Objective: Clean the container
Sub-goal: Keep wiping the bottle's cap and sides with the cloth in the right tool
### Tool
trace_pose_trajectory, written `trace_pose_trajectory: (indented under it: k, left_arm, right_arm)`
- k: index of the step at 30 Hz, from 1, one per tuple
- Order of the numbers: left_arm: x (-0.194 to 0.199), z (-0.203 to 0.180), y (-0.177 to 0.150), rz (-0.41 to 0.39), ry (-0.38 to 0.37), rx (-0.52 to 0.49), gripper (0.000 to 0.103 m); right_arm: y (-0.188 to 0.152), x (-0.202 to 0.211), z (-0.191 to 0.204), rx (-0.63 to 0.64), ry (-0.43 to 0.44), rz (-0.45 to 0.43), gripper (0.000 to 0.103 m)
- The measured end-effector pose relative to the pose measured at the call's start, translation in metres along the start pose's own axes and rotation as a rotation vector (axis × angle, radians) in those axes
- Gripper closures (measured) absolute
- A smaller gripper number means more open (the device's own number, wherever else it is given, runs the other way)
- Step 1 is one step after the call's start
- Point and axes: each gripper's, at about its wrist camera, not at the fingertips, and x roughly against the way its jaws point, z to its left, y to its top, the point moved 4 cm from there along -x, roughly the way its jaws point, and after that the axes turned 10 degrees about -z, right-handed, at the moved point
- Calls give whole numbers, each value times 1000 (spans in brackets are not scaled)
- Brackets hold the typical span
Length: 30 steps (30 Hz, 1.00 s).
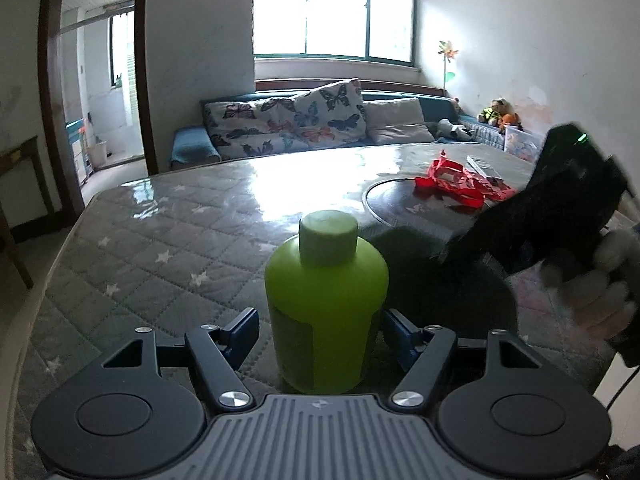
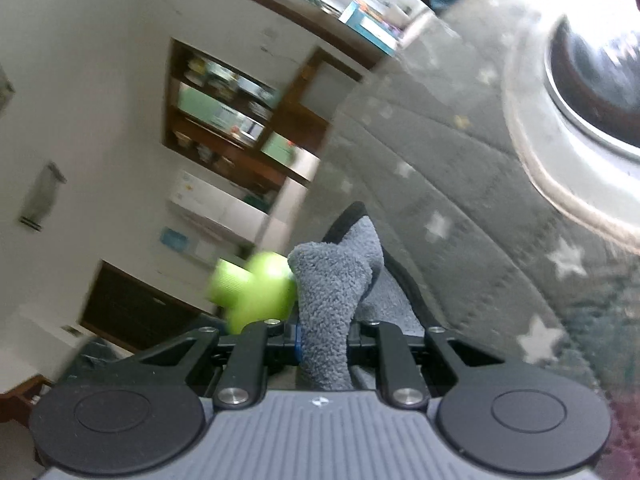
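Bottle [image 1: 326, 304], lime-green with paler cap, upright between wide-spread left gripper [image 1: 318, 332] fingers (untouched); right gripper [image 2: 322, 336] pinches grey cloth [image 2: 332, 300].

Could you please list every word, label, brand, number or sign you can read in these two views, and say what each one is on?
No text is readable in either view.
Lime-green plastic bottle: a darker label patch low on its side, nothing legible.
Red printed packaging on the quilted grey table cover: print too small.
Left gripper and right gripper housings: a small white emblem only, no letters.
Fluffy grey cloth: none.
Wall papers, right wrist view: blurred.
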Motion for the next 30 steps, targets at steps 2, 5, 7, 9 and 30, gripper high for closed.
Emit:
trace_pose_trajectory:
  k: [2, 5, 7, 9, 30]
  left_arm:
    - [-2, 2, 1, -2, 0, 20, 31]
    - [-2, 1, 1, -9, 1, 23, 32]
    - [-3, -1, 1, -12, 3, 9, 34]
    - [-2, -1, 1, -13, 4, 0, 34]
    - [11, 13, -2, -1, -2, 10, 33]
  right_arm:
    - [9, 2, 14, 23, 31, -22, 88]
    - [18, -3, 27, 48, 64, -22, 88]
    - [22, -12, 30, 61, 59, -11, 88]
    - [25, -21, 28, 58, 56, -5, 88]
    - [-8, -52, -30, -50, -71, 125, 88]
